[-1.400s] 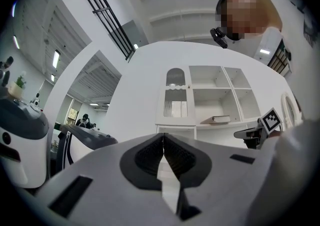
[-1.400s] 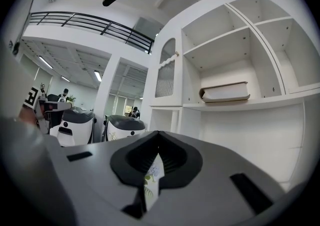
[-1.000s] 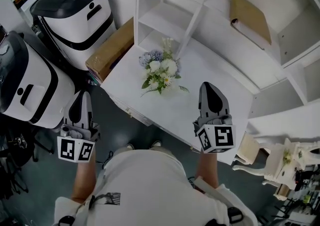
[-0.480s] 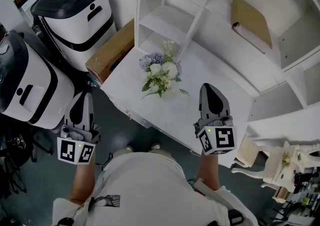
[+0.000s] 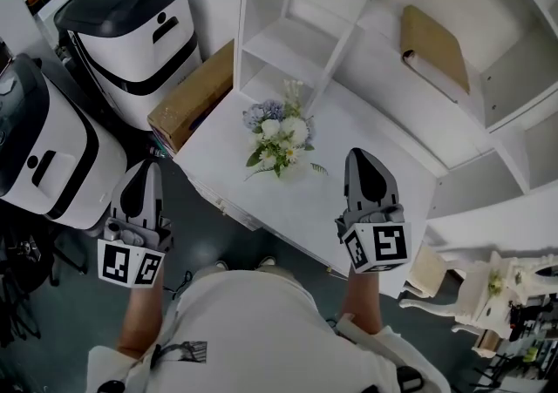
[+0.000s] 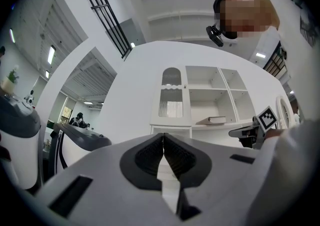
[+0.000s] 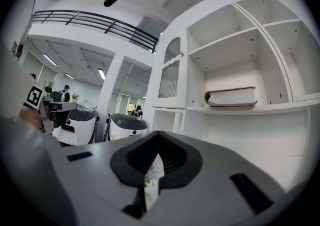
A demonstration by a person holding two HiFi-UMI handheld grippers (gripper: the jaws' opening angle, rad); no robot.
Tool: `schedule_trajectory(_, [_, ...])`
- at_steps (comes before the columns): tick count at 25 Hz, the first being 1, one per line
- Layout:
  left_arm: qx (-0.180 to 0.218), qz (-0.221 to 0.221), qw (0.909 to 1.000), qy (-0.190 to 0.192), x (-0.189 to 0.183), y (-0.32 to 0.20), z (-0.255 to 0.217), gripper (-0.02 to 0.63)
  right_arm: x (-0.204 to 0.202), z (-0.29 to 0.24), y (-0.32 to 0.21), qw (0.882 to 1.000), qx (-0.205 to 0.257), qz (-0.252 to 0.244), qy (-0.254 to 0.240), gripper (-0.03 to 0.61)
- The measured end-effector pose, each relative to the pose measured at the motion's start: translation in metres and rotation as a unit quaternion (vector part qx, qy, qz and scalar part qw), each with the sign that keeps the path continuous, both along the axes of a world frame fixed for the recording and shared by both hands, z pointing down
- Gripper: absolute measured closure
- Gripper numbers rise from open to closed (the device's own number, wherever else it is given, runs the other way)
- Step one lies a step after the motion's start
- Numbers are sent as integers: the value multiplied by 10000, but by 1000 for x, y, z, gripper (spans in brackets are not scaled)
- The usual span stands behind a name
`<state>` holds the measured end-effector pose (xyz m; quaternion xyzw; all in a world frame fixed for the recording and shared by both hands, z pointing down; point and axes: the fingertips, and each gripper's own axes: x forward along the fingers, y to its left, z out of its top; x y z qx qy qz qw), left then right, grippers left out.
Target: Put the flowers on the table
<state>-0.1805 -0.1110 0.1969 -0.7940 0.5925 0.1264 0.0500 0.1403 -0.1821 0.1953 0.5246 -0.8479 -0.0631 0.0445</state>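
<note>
There they were: the flowers (image 5: 281, 134), a small bunch of white and pale blue blooms with green leaves, lay flat on the white desk (image 5: 366, 134). They sat ahead of both tongs, touched by neither, and nearer the right pair than the left. The right tongs (image 5: 360, 156) had their tips pressed together with nothing pinched between them. They were held over the near part of the desk, with the bunch ahead and off to their left. In the right gripper view, a sliver of leaf and petal showed through the slot below those closed tips, lying beyond them rather than in them. The left tongs (image 5: 146, 166) were pressed together too, and empty. They were held off the desk altogether, over the dark floor (image 5: 214, 239), well apart from the flowers.

Past the bunch, beyond both pairs of tongs, stood a white shelf unit (image 5: 288, 30) on the desk's far side. Ahead and to the right of the right tongs, a tan-covered book (image 5: 433, 38) lay flat on one of the shelves. A cardboard box (image 5: 196, 91) was wedged against the desk's left edge, ahead of the left tongs. Two white machines (image 5: 131, 25) with dark tops stood farther to the left.
</note>
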Motion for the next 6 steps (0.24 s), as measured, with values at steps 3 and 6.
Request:
schedule_trajectory(3, [13, -2, 10000, -9, -1, 2, -3, 598, -1, -2, 1, 10000, -4, 2, -11, 569])
schedule_trajectory(6, [-12, 0, 10000, -4, -3, 4, -3, 598, -1, -2, 4, 10000, -28, -5, 6, 569])
